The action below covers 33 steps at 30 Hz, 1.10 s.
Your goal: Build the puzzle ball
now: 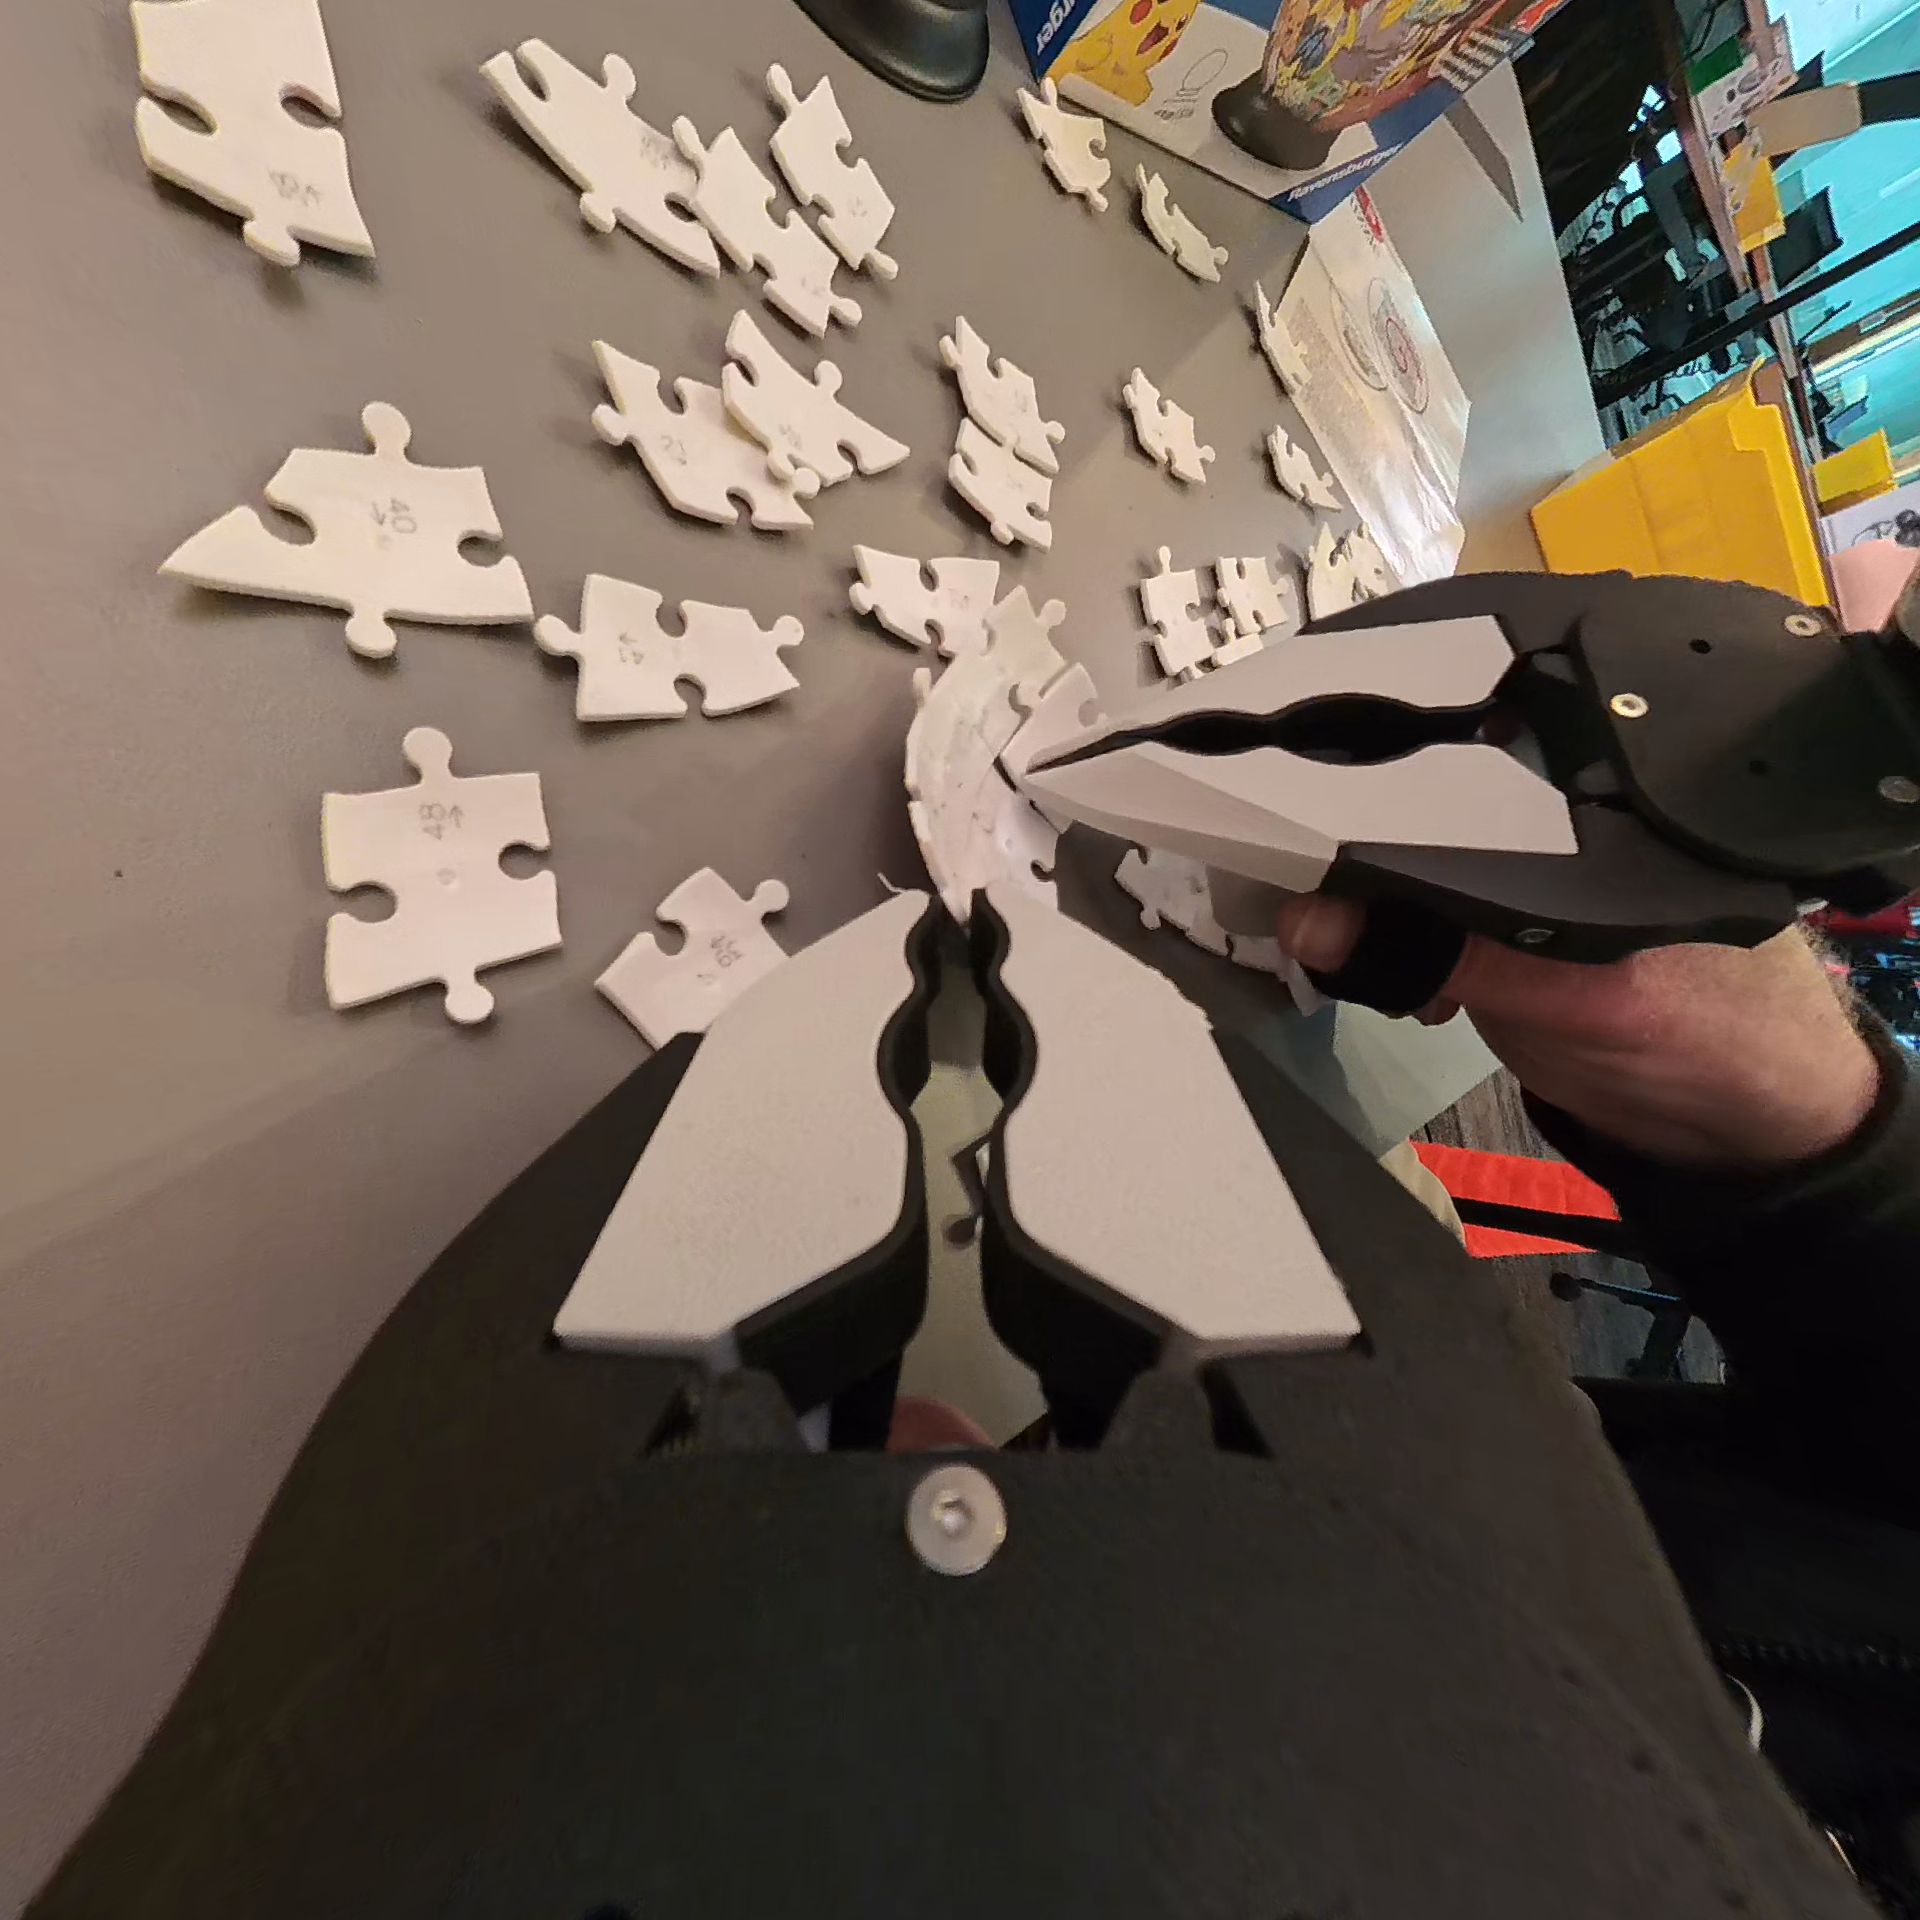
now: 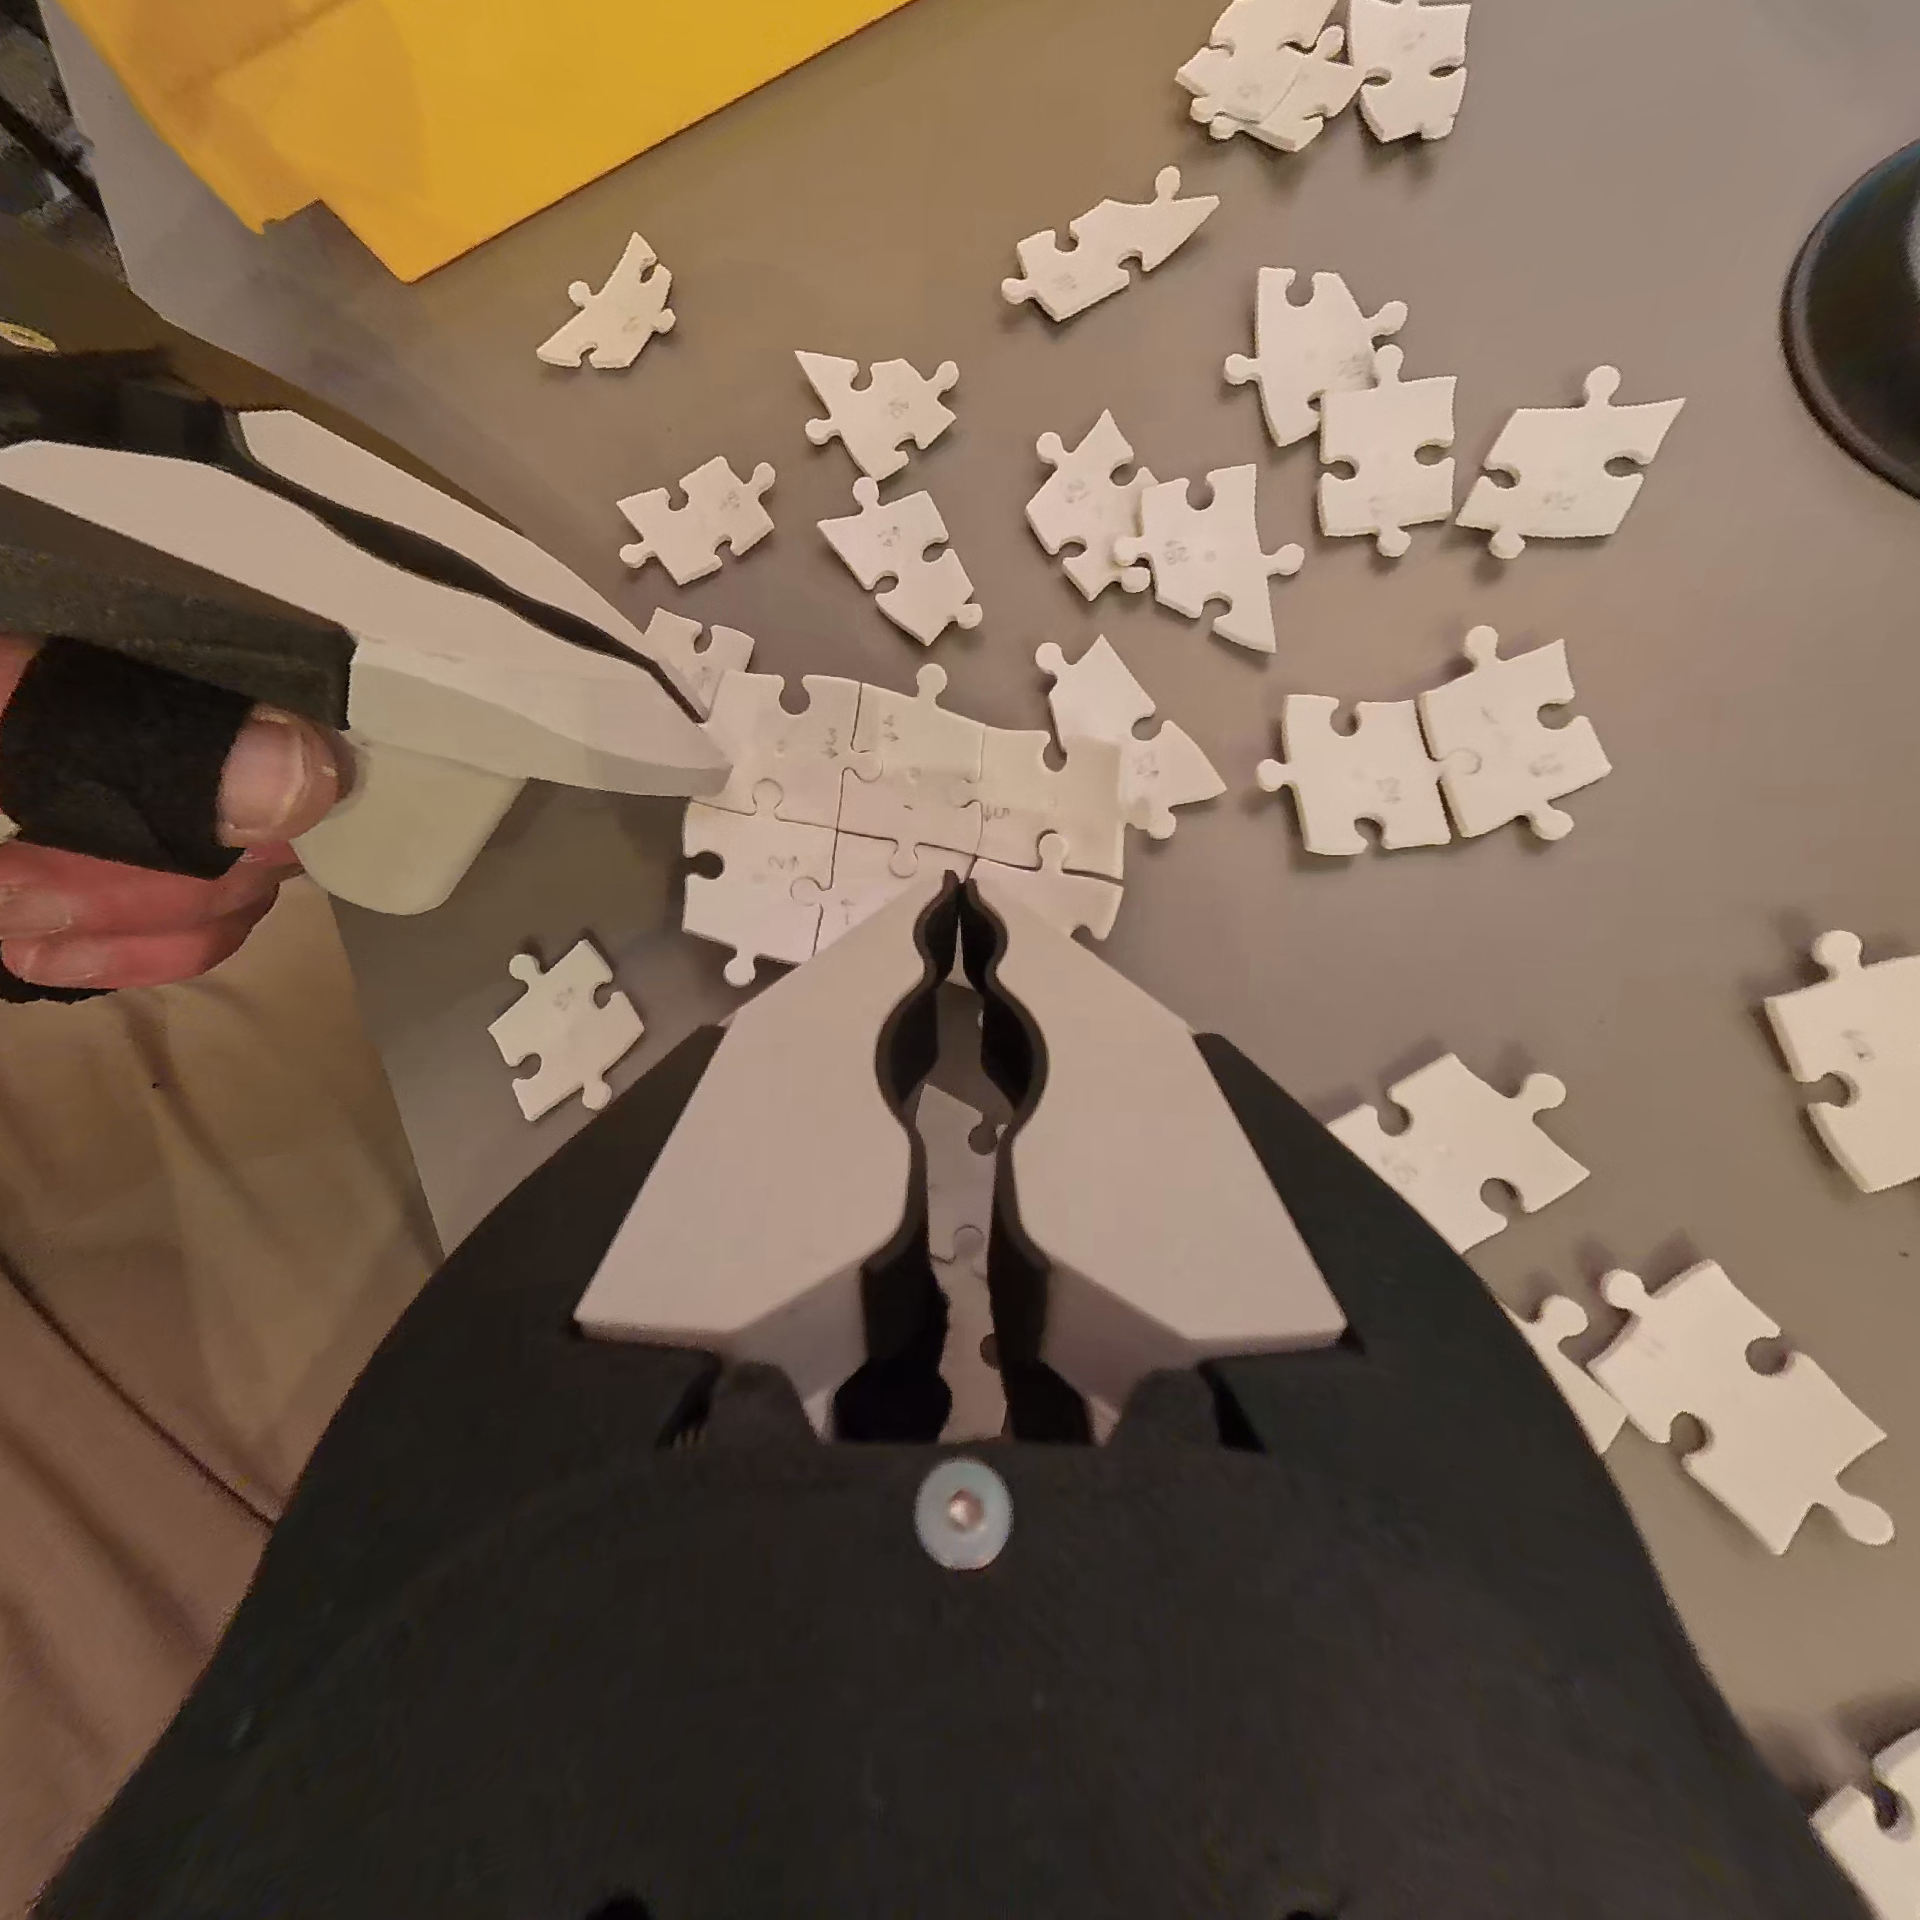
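The curved assembled section [image 2: 904,790], light, stiff yet separable at joints, is clamped edgewise by left tool [image 2: 717,774] at 9 o'clock and right tool [image 2: 958,894] at 6 o'clock.

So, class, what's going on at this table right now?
A person is building a puzzle ball with two handheld grippers. The left gripper and right gripper both pinch the curved cluster of joined pieces, each at a different edge, jaws shut on it. Many loose white pieces lie blank side up on the grey table, with the puzzle box beyond.
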Tool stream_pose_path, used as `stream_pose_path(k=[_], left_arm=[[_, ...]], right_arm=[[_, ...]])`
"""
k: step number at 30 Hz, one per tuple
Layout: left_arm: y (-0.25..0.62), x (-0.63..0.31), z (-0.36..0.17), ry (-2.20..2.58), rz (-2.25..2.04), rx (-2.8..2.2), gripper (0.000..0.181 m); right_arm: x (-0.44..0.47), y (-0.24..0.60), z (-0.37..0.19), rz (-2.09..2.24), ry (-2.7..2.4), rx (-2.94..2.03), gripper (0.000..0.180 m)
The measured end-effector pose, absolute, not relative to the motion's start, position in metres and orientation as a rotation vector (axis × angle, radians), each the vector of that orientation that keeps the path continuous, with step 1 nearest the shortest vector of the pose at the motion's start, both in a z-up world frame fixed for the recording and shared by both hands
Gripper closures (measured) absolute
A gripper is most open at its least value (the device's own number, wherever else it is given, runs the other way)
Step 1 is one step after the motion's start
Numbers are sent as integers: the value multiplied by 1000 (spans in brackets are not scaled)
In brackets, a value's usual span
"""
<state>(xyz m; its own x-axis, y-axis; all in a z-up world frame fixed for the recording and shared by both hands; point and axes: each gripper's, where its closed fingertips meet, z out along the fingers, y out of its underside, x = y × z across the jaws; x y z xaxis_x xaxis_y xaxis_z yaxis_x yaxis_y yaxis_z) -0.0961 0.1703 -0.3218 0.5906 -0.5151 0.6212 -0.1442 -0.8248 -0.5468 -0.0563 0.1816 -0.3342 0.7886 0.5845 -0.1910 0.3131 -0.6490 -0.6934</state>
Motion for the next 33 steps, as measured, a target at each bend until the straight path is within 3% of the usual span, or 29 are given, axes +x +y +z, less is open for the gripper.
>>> stream_pose_path(k=[33], left_arm=[[170,-95,-321,591,-1134,-2375,177]], right_arm=[[-55,180,-335,621,-761,-2330,180]])
